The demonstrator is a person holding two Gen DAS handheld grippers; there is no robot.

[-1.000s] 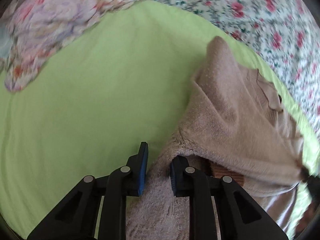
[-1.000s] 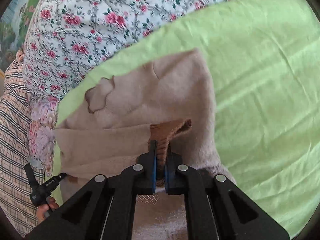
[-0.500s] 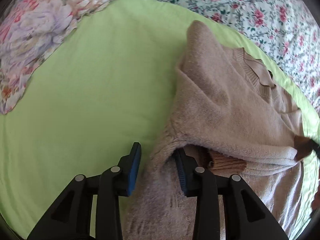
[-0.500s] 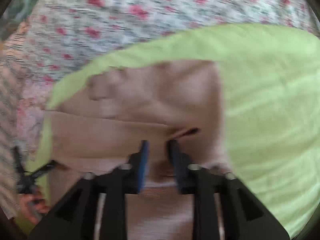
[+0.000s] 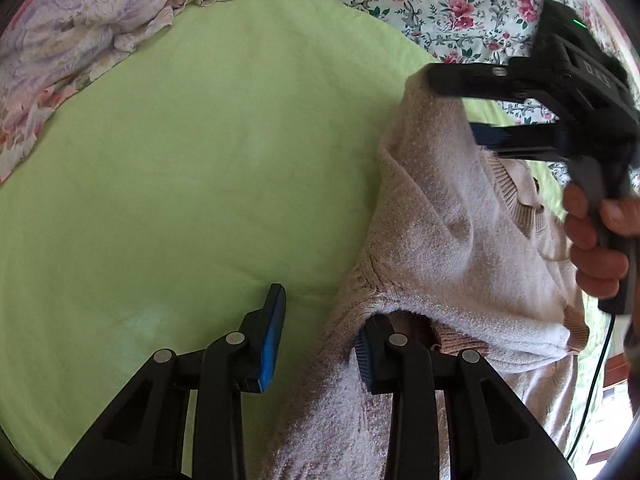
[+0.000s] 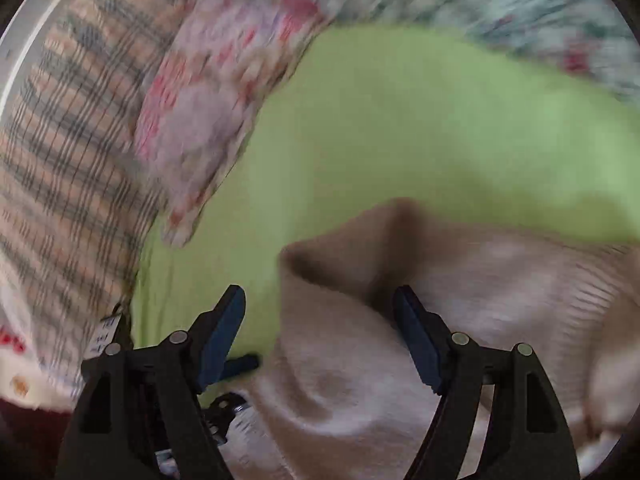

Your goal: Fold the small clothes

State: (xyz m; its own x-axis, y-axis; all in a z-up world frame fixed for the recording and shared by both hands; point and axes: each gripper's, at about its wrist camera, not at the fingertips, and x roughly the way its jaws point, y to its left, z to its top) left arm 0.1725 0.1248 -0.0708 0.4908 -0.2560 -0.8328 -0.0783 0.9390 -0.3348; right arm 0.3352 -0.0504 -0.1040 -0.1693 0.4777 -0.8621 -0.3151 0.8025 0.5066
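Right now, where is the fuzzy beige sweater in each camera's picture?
Left wrist view: the fuzzy beige knitted sweater fills the right half, lower right.
Right wrist view: it lies blurred across the bottom right.
Shared landmark: the light green sheet under it.

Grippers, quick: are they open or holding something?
Left gripper: open, holding nothing; the sweater edge lies between its jaws.
Right gripper: jaws opening wide over the sweater, holding nothing.

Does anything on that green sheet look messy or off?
The sweater lies bunched, not flat: a sleeve is folded across its body in a puffy ridge, and one shoulder sticks up in a peak. The sheet itself looks smooth.
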